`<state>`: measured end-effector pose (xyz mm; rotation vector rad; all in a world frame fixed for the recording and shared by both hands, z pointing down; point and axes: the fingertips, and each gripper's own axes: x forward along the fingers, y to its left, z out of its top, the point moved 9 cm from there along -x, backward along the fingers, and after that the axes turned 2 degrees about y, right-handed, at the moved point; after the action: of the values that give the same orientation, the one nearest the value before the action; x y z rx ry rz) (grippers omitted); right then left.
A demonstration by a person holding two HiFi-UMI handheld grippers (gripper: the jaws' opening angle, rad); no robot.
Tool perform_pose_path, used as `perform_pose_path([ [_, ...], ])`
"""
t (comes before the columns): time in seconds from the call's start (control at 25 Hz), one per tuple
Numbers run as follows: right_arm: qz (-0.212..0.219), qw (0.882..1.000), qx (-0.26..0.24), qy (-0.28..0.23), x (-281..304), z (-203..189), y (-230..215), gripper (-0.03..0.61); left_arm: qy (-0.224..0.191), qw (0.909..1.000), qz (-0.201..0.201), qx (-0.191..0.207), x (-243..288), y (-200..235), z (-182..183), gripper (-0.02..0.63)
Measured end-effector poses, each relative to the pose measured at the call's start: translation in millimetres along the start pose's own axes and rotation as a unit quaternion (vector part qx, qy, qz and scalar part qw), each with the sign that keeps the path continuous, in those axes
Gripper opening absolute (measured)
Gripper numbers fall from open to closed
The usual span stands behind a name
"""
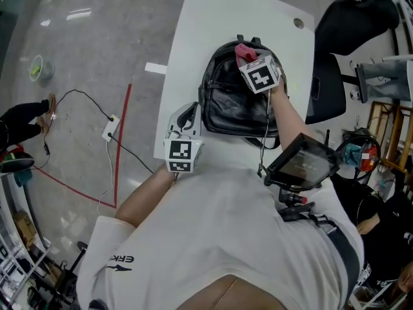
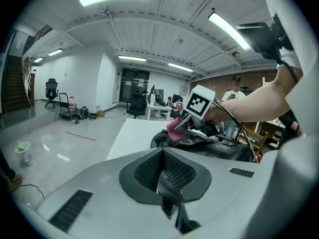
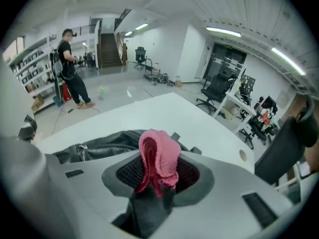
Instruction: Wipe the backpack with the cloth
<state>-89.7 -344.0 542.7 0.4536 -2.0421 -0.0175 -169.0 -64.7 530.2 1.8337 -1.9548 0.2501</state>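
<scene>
Right gripper (image 1: 249,59) holds cloth (image 1: 242,49) on backpack (image 1: 231,102); chair (image 1: 352,24) beside table (image 1: 200,24).

A white table (image 1: 213,31) carries a black backpack (image 1: 233,95), which lies near the table's round grommet hole (image 1: 298,23).

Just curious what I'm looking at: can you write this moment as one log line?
task: wipe backpack | right gripper: shut on pink cloth, at backpack top | left gripper: shut, empty, beside backpack

In the head view, the right claw (image 1: 249,61) covers part of the cloth (image 1: 242,49) atop the backpack (image 1: 226,102).
</scene>
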Motion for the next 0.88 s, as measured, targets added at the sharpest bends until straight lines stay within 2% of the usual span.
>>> perform_pose_path([
  [0.16, 0.065, 0.997, 0.02, -0.03, 7, 18, 23, 0.147, 0.002, 0.9999, 0.015, -0.004, -7, 5, -1, 0.003],
  [0.32, 0.113, 0.992, 0.033, -0.035, 16, 22, 40, 0.147, 0.005, 0.9997, 0.025, -0.005, -10, 8, -3, 0.003],
  [0.6, 0.071, 0.996, -0.049, 0.0, 21, 17, 41, 0.147, 0.003, 0.9997, 0.023, -0.002, -10, 4, -3, 0.003],
  [0.88, 0.016, 0.996, -0.07, 0.06, 11, -16, 14, 0.147, 0.0, 0.9999, 0.008, 0.01, -4, -7, 1, 0.003],
])
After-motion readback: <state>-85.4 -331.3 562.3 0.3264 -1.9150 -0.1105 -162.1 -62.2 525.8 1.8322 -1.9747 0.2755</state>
